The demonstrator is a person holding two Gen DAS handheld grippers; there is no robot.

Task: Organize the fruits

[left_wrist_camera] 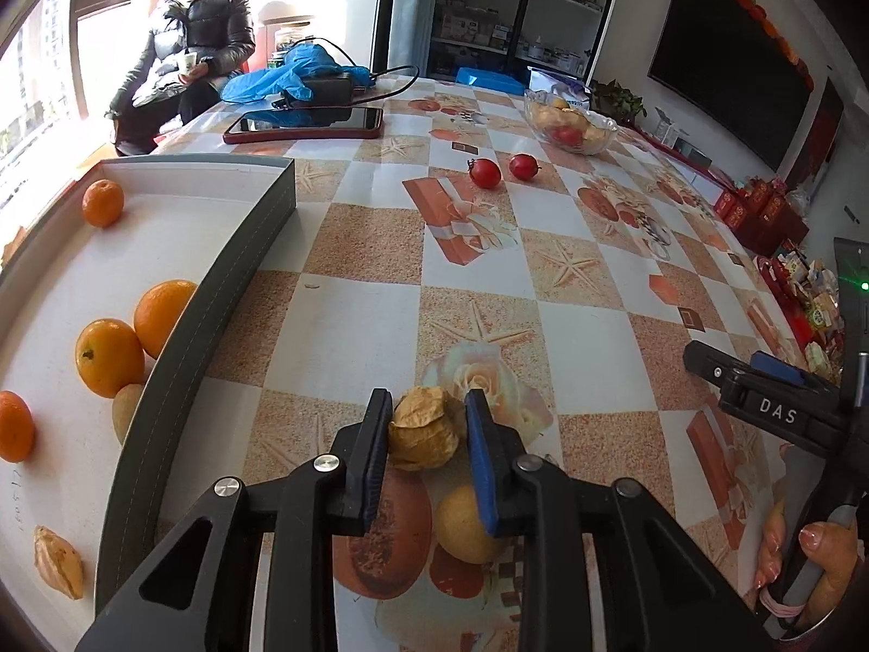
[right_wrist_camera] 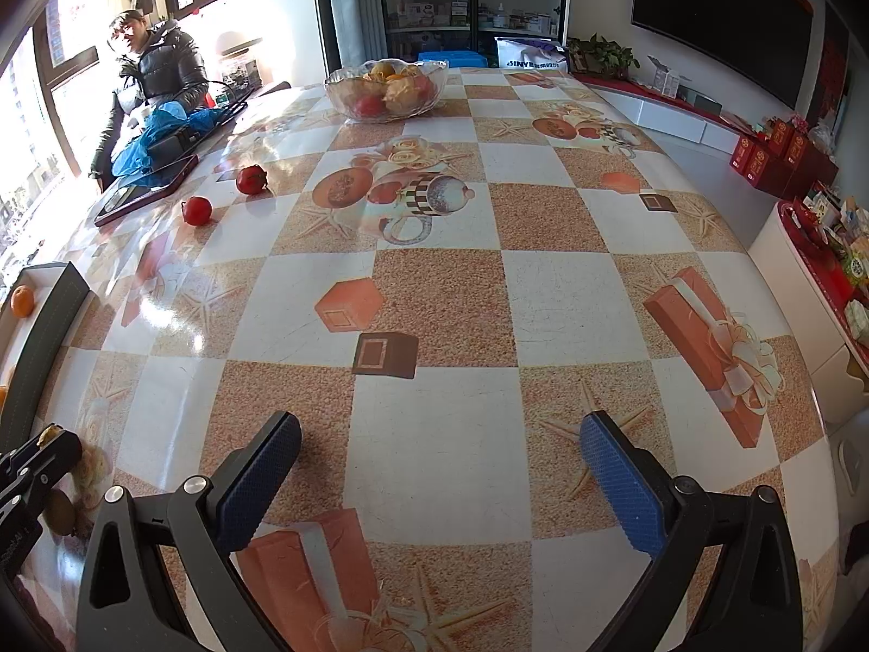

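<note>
My left gripper (left_wrist_camera: pixel 428 407) has its blue pads around a papery husked physalis (left_wrist_camera: pixel 422 429) on the tablecloth; the left pad touches it, the right pad stands a little off. A yellow round fruit (left_wrist_camera: pixel 464 524) lies just below it. The grey-walled tray (left_wrist_camera: pixel 244 266) on the left holds several oranges (left_wrist_camera: pixel 108 356) and another husked physalis (left_wrist_camera: pixel 58 570). Two red fruits (left_wrist_camera: pixel 485 173) lie further out. My right gripper (right_wrist_camera: pixel 440 440) is wide open and empty above the table; it shows in the left wrist view (left_wrist_camera: pixel 760 391).
A glass bowl of fruit (right_wrist_camera: pixel 386 88) stands at the far side of the table. A red-cased phone (left_wrist_camera: pixel 304 125), a blue bag (left_wrist_camera: pixel 282 79) and cables lie at the far left. A seated person (left_wrist_camera: pixel 190 38) is beyond the table. A low cabinet (right_wrist_camera: pixel 814 293) stands on the right.
</note>
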